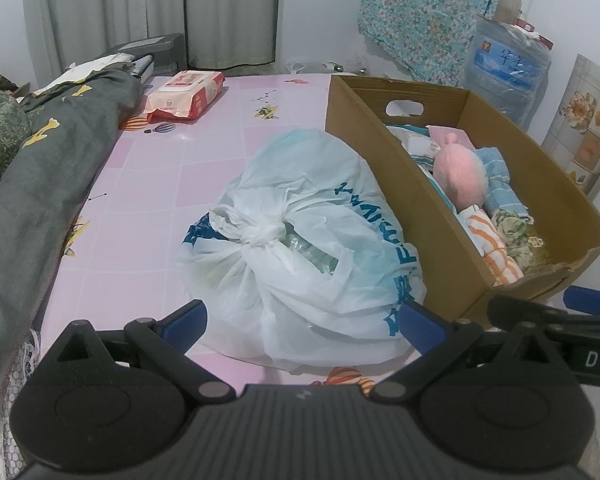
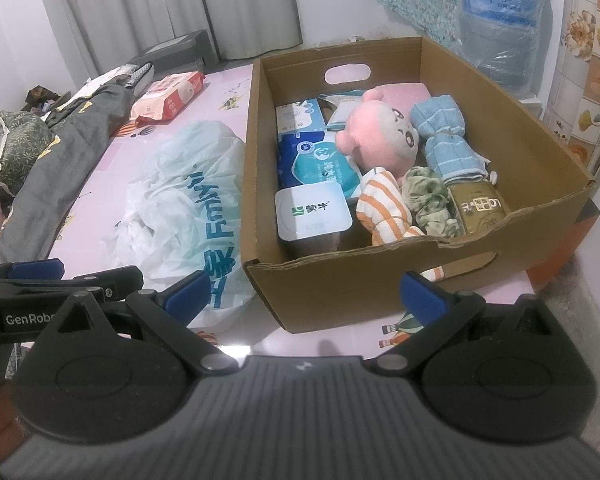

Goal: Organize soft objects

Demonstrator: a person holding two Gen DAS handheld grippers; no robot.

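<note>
A knotted white plastic bag (image 1: 300, 248) with blue print lies on the pink bed sheet (image 1: 160, 184). My left gripper (image 1: 304, 320) stands open, its blue fingertips on either side of the bag's near end. To the right sits a cardboard box (image 2: 540, 152) holding a pink plush toy (image 2: 380, 136), a rolled blue towel (image 2: 444, 140), an orange striped cloth (image 2: 384, 208), a green floral cloth (image 2: 428, 196), tissue packs (image 2: 312, 160), a white carton (image 2: 312, 208) and a gold tin (image 2: 480, 208). My right gripper (image 2: 304, 300) is open in front of the box's near wall, holding nothing.
A red-and-white wipes pack (image 1: 186, 94) lies at the far end of the bed. A dark grey blanket (image 1: 40, 168) is heaped along the left edge. A wrapped water jug (image 1: 508, 64) and a floral cloth (image 1: 428, 12) stand behind the box by the wall.
</note>
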